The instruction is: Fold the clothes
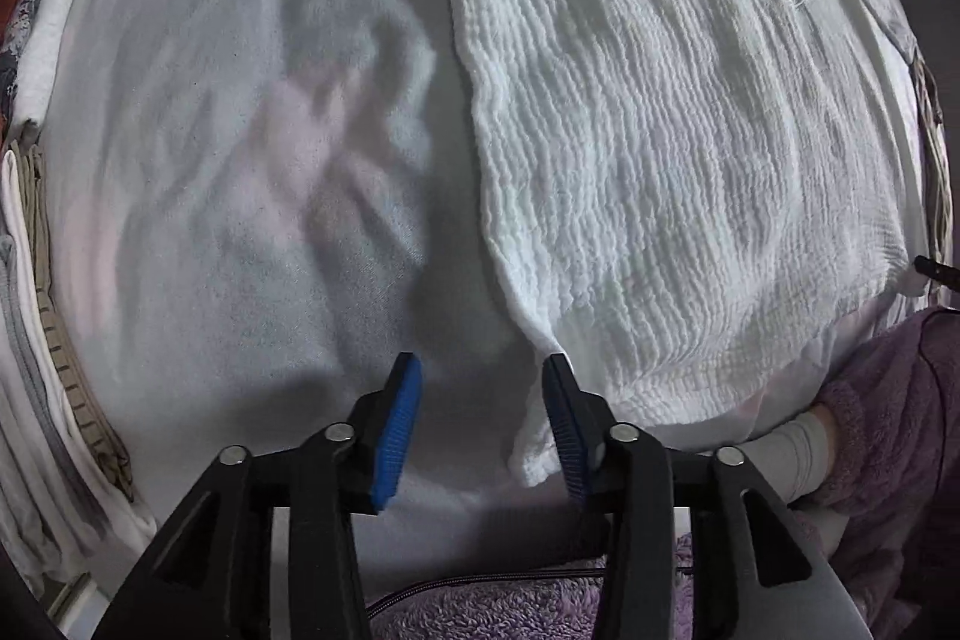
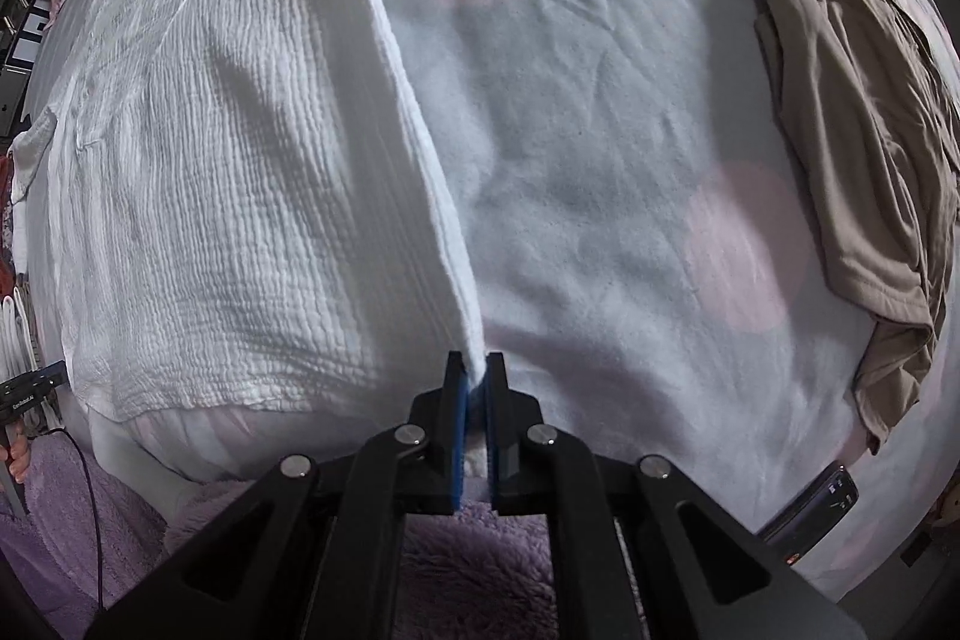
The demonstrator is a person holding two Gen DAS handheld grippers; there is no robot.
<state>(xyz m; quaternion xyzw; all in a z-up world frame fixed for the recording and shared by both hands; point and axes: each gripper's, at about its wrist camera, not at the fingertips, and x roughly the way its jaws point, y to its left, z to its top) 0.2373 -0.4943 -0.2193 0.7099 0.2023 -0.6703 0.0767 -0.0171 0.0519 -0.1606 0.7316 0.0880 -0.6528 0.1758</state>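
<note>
Right wrist view: pale bedsheet [image 2: 600, 130], tan garment [image 2: 852, 130] at two o'clock, phone [image 2: 816, 502] at four; right gripper [image 2: 474, 370] pinching white shirt [image 2: 210, 160] edge. Left gripper [image 1: 480, 370] spread wide beside shirt corner.

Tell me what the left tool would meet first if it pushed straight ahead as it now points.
Probably the bed sheet, with the left tool open and the crinkled white garment edge just beside its right finger. Depth is uncertain, so that edge could brush first.

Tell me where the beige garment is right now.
The beige garment lies crumpled along the right edge of the right wrist view, on the bedsheet, apart from the white crinkled garment that the right tongs pinch.
</note>
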